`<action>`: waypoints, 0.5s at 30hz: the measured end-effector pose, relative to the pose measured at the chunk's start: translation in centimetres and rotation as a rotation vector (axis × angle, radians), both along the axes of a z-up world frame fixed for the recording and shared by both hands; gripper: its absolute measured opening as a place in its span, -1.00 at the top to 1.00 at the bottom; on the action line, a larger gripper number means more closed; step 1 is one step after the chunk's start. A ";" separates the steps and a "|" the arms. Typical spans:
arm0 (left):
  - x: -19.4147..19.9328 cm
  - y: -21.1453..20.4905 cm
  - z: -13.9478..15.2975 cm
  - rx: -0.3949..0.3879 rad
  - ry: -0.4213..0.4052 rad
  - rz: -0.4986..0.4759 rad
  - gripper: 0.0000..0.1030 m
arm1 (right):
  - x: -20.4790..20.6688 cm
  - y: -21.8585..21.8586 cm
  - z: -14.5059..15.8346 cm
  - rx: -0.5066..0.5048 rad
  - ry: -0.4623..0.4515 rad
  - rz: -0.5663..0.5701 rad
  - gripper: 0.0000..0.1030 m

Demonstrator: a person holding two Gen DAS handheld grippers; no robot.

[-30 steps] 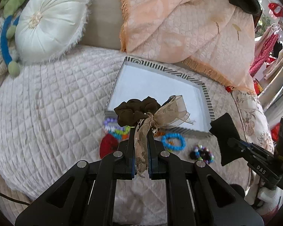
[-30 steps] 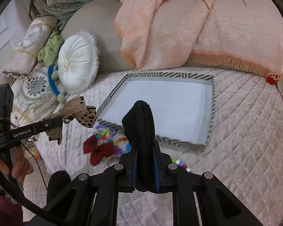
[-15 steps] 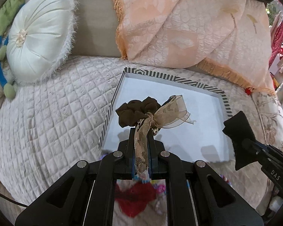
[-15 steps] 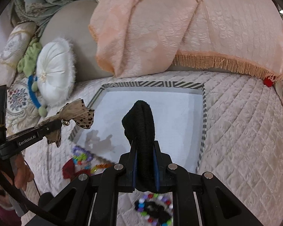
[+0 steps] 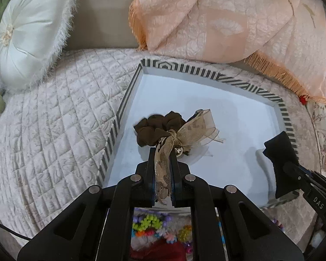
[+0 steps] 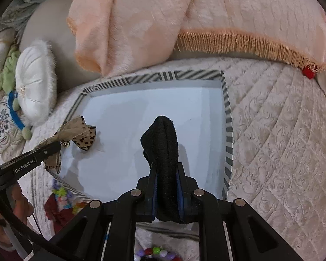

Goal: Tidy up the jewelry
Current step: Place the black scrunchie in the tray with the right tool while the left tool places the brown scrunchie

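My left gripper (image 5: pixel 163 152) is shut on a brown scrunchie with a sheer tan bow (image 5: pixel 171 128) and holds it low over the left part of the white tray with a striped rim (image 5: pixel 206 74). My right gripper (image 6: pixel 165 169) is shut on a black hair band (image 6: pixel 160 143) over the middle of the same tray (image 6: pixel 154 78). In the right wrist view the left gripper (image 6: pixel 60 145) comes in from the left with the bow (image 6: pixel 80 132). The left wrist view shows the black band (image 5: pixel 280 152) at the right.
Colourful bead bracelets (image 5: pixel 152 224) and a red bow (image 6: pixel 54 211) lie on the quilted cover (image 5: pixel 54 130) in front of the tray. A beaded bracelet (image 6: pixel 156 252) lies below my right gripper. A white round cushion (image 5: pixel 26 32) and a peach fringed throw (image 5: pixel 228 21) sit behind.
Both grippers have moved forward and down, from above the loose jewelry to over the tray. Each still holds its hair piece.
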State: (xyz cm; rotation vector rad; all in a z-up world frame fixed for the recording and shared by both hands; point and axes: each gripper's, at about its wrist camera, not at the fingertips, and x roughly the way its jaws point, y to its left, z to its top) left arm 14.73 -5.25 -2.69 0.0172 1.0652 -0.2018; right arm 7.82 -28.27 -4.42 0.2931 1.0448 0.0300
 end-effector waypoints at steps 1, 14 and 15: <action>0.1 0.0 -0.4 0.003 0.006 0.005 0.84 | 0.1 -0.1 -0.3 0.001 0.007 -0.004 0.74; -0.9 -0.1 -0.2 0.027 -0.013 0.002 0.13 | -1.1 -1.7 0.2 0.061 0.015 -0.050 0.19; -1.2 0.0 0.1 0.031 -0.018 0.000 0.12 | -1.4 -1.7 0.5 0.060 0.009 -0.046 0.19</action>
